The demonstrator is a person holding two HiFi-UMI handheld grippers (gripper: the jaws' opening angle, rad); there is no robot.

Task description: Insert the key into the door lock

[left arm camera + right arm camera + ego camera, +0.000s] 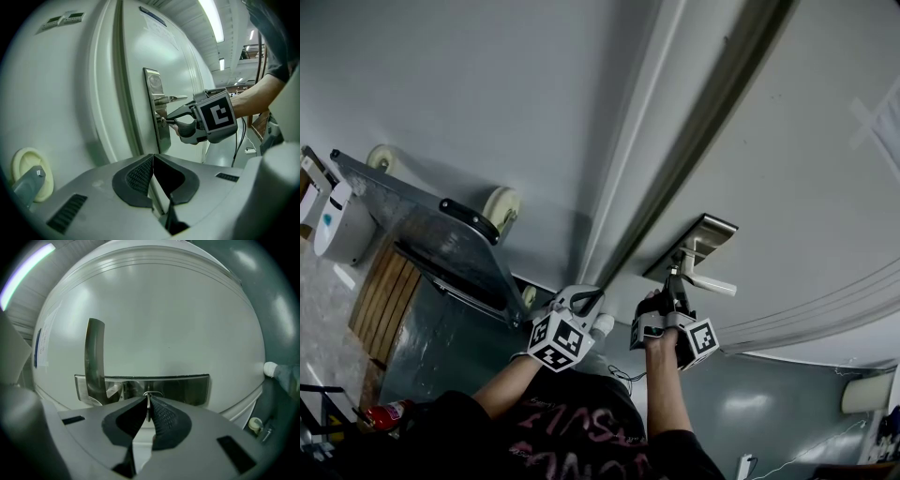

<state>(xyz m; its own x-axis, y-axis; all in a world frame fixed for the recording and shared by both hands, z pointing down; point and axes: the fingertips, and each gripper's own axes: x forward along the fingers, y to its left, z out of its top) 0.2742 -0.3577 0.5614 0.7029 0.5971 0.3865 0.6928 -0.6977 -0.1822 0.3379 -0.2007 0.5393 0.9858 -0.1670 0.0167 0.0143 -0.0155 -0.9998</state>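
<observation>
A steel lock plate (705, 236) with a lever handle (714, 281) is fixed on the pale door (787, 169). My right gripper (674, 277) points at the plate below the handle, shut on a thin silver key (148, 404). The key's tip sits at the round keyhole (149, 394) in the lock plate (187, 387); how deep it goes is hidden. The left gripper view shows the right gripper (171, 122) holding the key (168, 121) against the lock plate (156, 93). My left gripper (592, 298) hangs by the door edge, shut and with nothing in it (152, 159).
A metal platform cart (441, 239) with cream wheels (500, 204) leans on the wall left of the door. Wooden slats (384, 300) and a red fire extinguisher (387, 413) lie lower left. A cable (243, 136) hangs by the person's right arm (664, 394).
</observation>
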